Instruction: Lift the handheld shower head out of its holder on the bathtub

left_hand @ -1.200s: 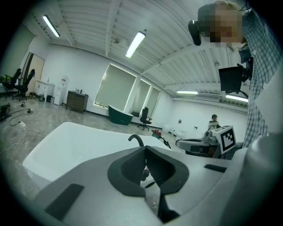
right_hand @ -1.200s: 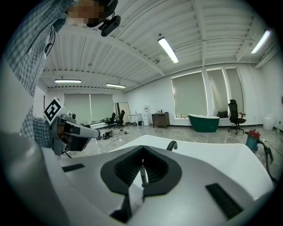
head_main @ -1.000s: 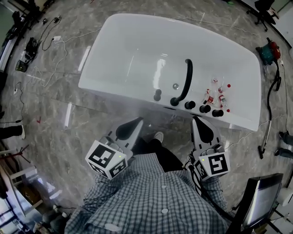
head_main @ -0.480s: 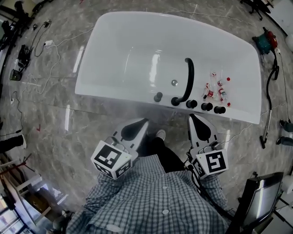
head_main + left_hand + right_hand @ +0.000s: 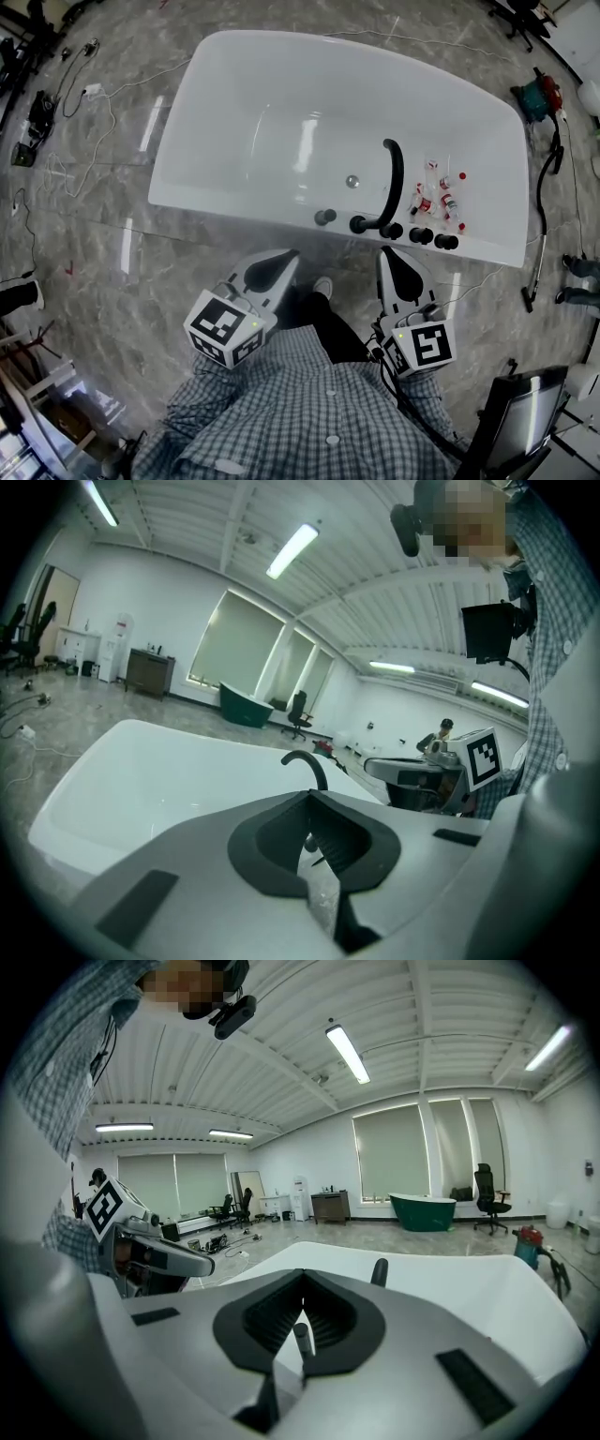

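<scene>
The left gripper (image 5: 281,257) is keeping its jaws pressed together with nothing between them, and the right gripper (image 5: 386,253) is doing the same, its tips meeting on empty air. Both are hanging over the marble floor (image 5: 112,234) in front of the person's checked shirt (image 5: 300,412) and pointing at the near rim of the white bathtub (image 5: 234,112), close to it but not touching.

The shower head (image 5: 324,217) appears to be the short black upright piece sitting in its holder on that rim. It is standing apart to the left of the other fittings and lying just ahead of the left gripper. To its right the curved black spout (image 5: 394,178) is arching over the basin, with a row of black knobs (image 5: 415,234) running along the rim beyond it, ahead of the right gripper. Inside the tub, near that end, a few small red-capped bottles (image 5: 441,197) are lying scattered.
</scene>
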Demonstrator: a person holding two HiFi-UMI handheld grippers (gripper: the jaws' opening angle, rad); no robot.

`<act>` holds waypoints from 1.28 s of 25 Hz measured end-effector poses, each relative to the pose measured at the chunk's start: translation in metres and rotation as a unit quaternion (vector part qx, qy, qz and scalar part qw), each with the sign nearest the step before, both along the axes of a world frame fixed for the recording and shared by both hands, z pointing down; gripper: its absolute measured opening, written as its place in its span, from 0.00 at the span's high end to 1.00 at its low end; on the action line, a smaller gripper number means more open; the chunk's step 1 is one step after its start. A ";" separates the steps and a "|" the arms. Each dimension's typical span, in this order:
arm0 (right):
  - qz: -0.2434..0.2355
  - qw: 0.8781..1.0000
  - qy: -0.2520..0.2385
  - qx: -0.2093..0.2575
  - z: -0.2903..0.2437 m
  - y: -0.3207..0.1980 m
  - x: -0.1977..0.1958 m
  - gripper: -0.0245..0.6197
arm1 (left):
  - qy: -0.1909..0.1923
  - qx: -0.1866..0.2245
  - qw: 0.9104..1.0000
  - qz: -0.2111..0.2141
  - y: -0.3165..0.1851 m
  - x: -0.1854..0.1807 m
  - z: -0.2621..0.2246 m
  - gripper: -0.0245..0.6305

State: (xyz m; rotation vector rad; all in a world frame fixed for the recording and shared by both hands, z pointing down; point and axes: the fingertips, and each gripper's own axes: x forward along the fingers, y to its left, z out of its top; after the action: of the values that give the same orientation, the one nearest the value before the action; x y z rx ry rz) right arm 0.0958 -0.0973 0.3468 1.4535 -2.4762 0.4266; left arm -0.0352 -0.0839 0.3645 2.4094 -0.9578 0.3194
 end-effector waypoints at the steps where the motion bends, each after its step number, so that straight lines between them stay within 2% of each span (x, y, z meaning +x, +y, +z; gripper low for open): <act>1: -0.001 1.000 0.001 -0.001 0.000 -0.003 -0.002 0.94 | 0.001 -0.003 1.000 -0.001 -0.003 -0.003 0.001 0.95; 6: -0.003 1.000 0.006 -0.016 0.011 -0.011 -0.007 0.94 | -0.011 -0.008 1.000 0.001 -0.013 -0.008 0.014 0.95; 20: -0.013 0.999 0.004 -0.052 0.075 -0.028 -0.016 0.94 | -0.029 -0.012 0.999 0.038 -0.027 -0.002 0.072 0.95; 32: -0.025 0.997 0.002 -0.076 0.138 -0.042 -0.020 0.94 | -0.040 -0.004 0.998 0.045 -0.045 -0.001 0.133 0.95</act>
State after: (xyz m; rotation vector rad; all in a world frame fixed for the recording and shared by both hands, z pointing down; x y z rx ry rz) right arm 0.0753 -0.1390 0.4845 1.3278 -2.4122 0.5874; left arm -0.0362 -0.1286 0.4978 2.4535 -0.8827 0.4538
